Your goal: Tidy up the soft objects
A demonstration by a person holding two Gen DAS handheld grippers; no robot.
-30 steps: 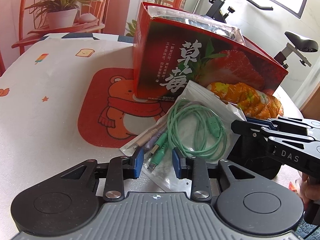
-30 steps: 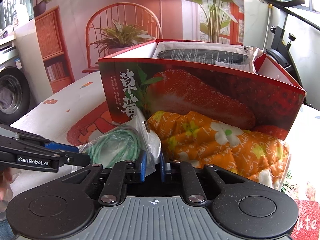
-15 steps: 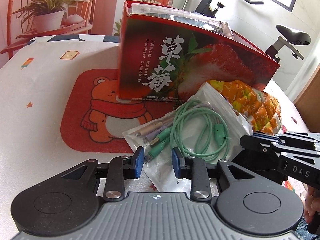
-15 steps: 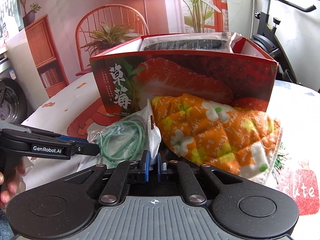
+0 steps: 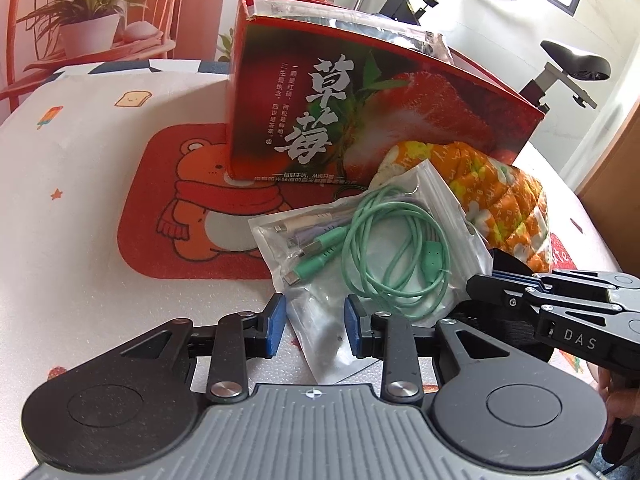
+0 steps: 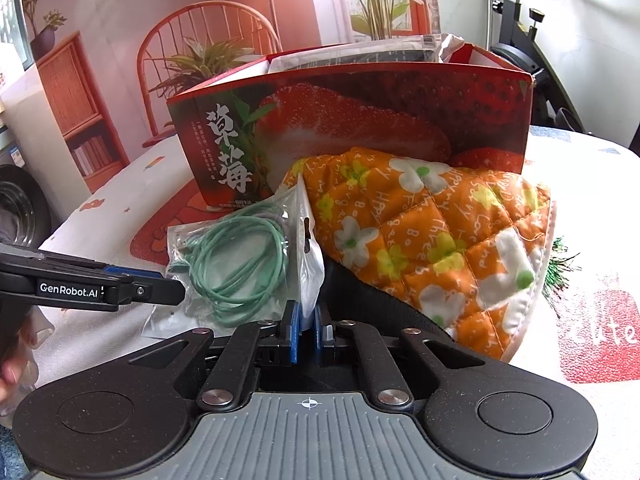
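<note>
A clear zip bag of green cables (image 5: 380, 248) (image 6: 240, 256) lies on the table in front of the red strawberry box (image 5: 380, 112) (image 6: 360, 120). My right gripper (image 6: 307, 330) is shut on the bag's white right edge; in the left wrist view its tips (image 5: 476, 284) reach the bag from the right. My left gripper (image 5: 315, 326) is open, its blue pads on either side of the bag's near corner without pressing it. An orange flowered quilted cloth (image 5: 500, 200) (image 6: 432, 240) leans on the box, over a black thing (image 6: 360, 308).
A red bear mat (image 5: 180, 208) lies under the box's left end. A flat plastic packet (image 5: 340, 24) sticks out of the open box. An exercise bike (image 5: 560, 68) stands behind the table, and a potted plant (image 5: 88, 28) on a chair at the far left.
My right gripper's jaws have narrowed and closed on the bag's edge. The bag now lies a little further from the left gripper and more to the right.
</note>
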